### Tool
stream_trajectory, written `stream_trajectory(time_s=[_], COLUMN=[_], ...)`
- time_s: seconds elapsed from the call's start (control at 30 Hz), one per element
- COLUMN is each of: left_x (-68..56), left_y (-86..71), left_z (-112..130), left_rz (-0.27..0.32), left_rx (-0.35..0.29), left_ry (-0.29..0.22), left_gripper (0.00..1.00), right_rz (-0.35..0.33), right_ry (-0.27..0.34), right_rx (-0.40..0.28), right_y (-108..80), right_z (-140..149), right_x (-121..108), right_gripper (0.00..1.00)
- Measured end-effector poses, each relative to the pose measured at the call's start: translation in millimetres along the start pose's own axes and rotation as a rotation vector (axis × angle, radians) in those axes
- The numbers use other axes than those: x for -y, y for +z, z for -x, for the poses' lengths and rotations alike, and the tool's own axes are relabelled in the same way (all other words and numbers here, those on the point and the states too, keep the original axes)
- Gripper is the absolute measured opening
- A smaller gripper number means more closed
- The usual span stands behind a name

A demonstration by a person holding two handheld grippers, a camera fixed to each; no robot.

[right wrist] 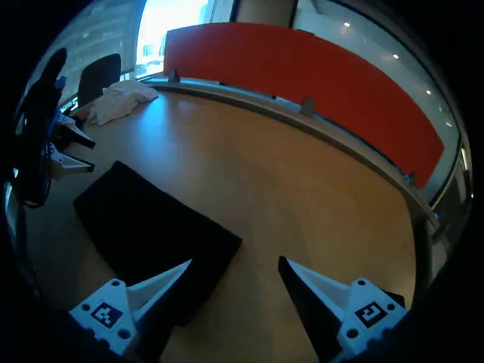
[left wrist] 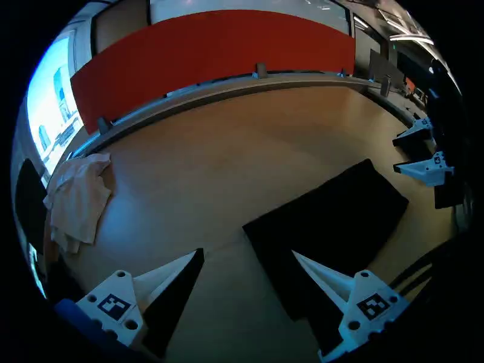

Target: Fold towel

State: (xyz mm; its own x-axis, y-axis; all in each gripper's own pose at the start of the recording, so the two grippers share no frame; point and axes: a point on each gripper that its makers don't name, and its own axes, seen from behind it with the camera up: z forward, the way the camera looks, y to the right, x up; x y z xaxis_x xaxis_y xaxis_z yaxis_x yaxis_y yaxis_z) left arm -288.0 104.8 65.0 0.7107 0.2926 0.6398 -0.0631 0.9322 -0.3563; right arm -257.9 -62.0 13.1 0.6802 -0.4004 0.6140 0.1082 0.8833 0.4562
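Right, a broad wooden counter [left wrist: 242, 151] spreads out across both views, and a long red panel [left wrist: 212, 54] stands along its far edge. On the wood lies the black towel [left wrist: 333, 224], flat and neat, a dark rectangle with square corners. Well apart from it, near the counter's end by the window, a white cloth [left wrist: 75, 199] sits in a crumpled heap, and in the right gripper view a dark chair [right wrist: 100, 75] stands just behind that heap.

Now the grippers. The left gripper [left wrist: 247, 252] has its fingers [left wrist: 163, 278] wide apart, with nothing between them. In the left gripper view the towel's near corner lies just ahead of the gap, one finger overlaps the black cloth and the other is over bare wood. Whether a tip touches the towel, I cannot tell.

The right gripper [right wrist: 235, 260] matches it from the towel's other end: its fingers are spread and clamp nothing. In the right gripper view a towel corner lies just ahead of the gap, with one finger across the dark cloth and the other over the counter. Each view also catches the opposite gripper beyond the towel's far end, its fingers parted.
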Motion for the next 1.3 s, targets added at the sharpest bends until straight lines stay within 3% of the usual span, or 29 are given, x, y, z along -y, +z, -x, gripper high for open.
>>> stream_trajectory(time_s=[0.3, 0.7, 1.0, 1.3], left_x=[-10.6, -26.8, -21.9, -13.3], left_y=[-17.7, -45.9, -62.2, -84.6], left_z=[6, 35, 51, 67], left_rz=[0.002, -0.004, -0.038, -0.084], left_rx=[-0.016, -0.013, -0.022, -0.039], left_ry=[-0.037, -0.090, -0.164, -0.225], left_gripper=[0.97, 0.97, 0.97, 0.97], right_rz=[-0.020, -0.035, -0.068, -0.150], right_ry=[0.026, 0.030, 0.026, -0.056], right_rx=[-0.024, -0.043, -0.043, -0.036], right_y=[-16.8, -47.7, -55.1, -54.3], right_z=[1, 13, 20, 19], right_x=[12, 29, 36, 49], right_gripper=[1.00, 1.00, 1.00, 1.00])
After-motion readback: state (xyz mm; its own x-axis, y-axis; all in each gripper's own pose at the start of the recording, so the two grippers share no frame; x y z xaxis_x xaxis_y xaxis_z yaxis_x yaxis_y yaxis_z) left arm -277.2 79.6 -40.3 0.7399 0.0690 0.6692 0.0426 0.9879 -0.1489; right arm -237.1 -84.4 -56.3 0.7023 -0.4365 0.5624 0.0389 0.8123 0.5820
